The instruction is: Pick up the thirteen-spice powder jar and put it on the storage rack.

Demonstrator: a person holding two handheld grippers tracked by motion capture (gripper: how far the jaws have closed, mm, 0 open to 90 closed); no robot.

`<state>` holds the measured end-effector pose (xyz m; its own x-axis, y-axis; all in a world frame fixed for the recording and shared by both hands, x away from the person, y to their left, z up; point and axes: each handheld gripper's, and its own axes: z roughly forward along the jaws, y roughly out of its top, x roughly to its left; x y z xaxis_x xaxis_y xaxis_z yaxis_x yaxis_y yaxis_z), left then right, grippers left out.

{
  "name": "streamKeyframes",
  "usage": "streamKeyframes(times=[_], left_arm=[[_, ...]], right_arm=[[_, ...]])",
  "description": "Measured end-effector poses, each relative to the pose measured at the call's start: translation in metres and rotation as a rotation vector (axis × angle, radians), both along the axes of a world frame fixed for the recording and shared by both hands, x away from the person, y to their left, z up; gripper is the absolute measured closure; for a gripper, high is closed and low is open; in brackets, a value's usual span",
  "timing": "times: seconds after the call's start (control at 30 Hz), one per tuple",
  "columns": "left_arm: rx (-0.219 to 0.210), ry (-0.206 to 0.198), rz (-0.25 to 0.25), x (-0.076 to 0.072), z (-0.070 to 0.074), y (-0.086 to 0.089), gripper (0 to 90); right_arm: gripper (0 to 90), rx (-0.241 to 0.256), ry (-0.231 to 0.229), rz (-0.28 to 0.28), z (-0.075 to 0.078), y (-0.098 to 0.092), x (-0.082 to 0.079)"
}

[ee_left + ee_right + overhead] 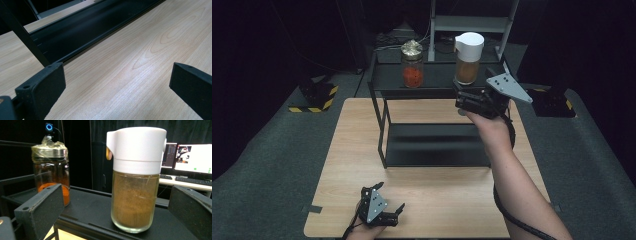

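A glass jar with a white pouring lid (468, 57) (135, 177), holding brown powder, stands on the top shelf of a black metal rack (434, 75). To its left on the same shelf is a glass jar of orange-red powder (412, 64) (51, 171) with a foil-covered lid. My right gripper (462, 102) (116, 207) is open, held at shelf height just in front of the white-lidded jar, its jaws wide on either side without touching it. My left gripper (389, 210) (117, 85) is open, low over the wooden table (362, 150) near its front edge, with nothing between its jaws.
The rack's lower shelf (437, 145) (82, 27) lies on the table's middle. Grey carpet surrounds the table. Yellow-black striped stand bases (314, 97) sit on the floor at both sides. Computer monitors (192, 157) and a keyboard are behind the rack.
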<state>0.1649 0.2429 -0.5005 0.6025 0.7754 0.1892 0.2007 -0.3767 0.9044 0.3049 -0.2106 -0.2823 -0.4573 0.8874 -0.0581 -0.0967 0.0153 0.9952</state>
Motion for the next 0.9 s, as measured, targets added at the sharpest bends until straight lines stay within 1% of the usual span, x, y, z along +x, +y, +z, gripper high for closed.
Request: streamKeyframes(times=[0.17, 0.53, 0.63, 0.8, 0.9], left_arm=[[0.002, 0.003, 0.001, 0.000, 0.001, 0.000, 0.7], [0.010, 0.004, 0.004, 0.001, 0.001, -0.002, 0.6], [0.010, 0.006, 0.006, 0.001, 0.001, -0.002, 0.6], [0.011, 0.013, 0.001, 0.003, 0.002, -0.002, 0.7], [0.017, 0.012, 0.004, 0.002, 0.002, -0.003, 0.6]], right_arm=[[0.0, -0.008, -0.014, 0.011, -0.005, -0.005, -0.011], [0.0, -0.020, -0.014, 0.016, -0.016, -0.014, -0.027], [0.0, -0.042, -0.015, 0.014, -0.021, -0.017, -0.032], [0.0, -0.050, -0.005, 0.027, -0.033, -0.023, -0.039], [0.0, -0.075, 0.003, 0.034, -0.040, -0.027, -0.042]])
